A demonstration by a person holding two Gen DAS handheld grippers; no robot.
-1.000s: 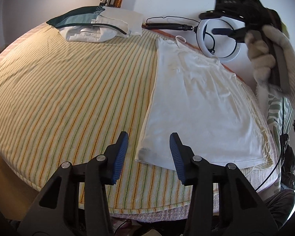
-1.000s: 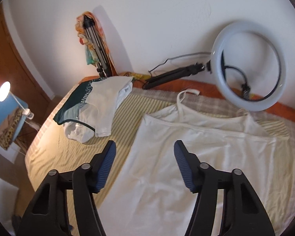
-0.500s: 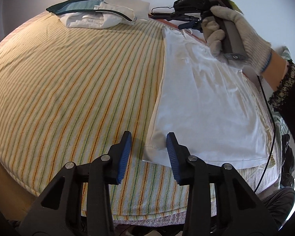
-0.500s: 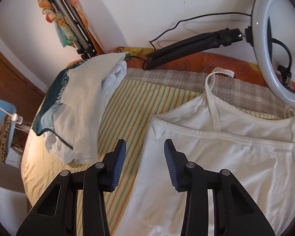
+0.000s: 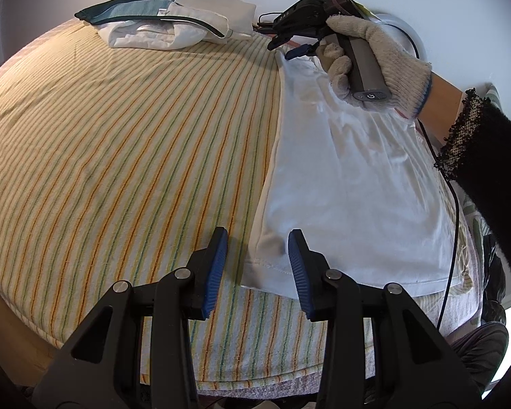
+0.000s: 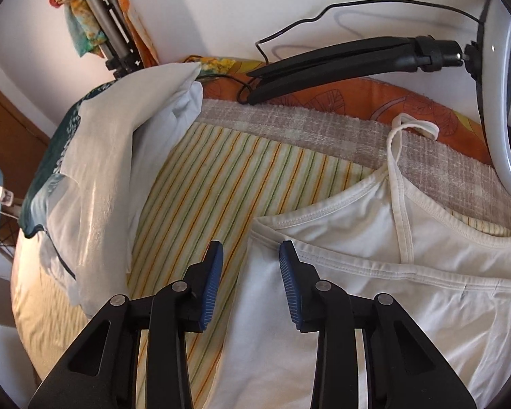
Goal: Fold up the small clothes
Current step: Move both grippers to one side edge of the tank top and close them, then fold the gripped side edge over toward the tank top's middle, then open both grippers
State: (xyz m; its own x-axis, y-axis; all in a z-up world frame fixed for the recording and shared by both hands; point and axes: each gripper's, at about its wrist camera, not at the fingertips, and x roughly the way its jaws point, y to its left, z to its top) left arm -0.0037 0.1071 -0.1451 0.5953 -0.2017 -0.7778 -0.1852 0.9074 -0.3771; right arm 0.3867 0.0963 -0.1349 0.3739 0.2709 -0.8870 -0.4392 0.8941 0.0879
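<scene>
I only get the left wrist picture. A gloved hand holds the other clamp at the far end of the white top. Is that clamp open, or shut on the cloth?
Observer: Open. In the right wrist view the right gripper has its blue fingers apart, one on each side of the white top's upper corner, not pinching it.
Operator: And the shoulder strap? The hand hides it from me.
Observer: The strap runs up from the neckline, and its loop lies on a grey checked cloth beyond the striped cover.
</scene>
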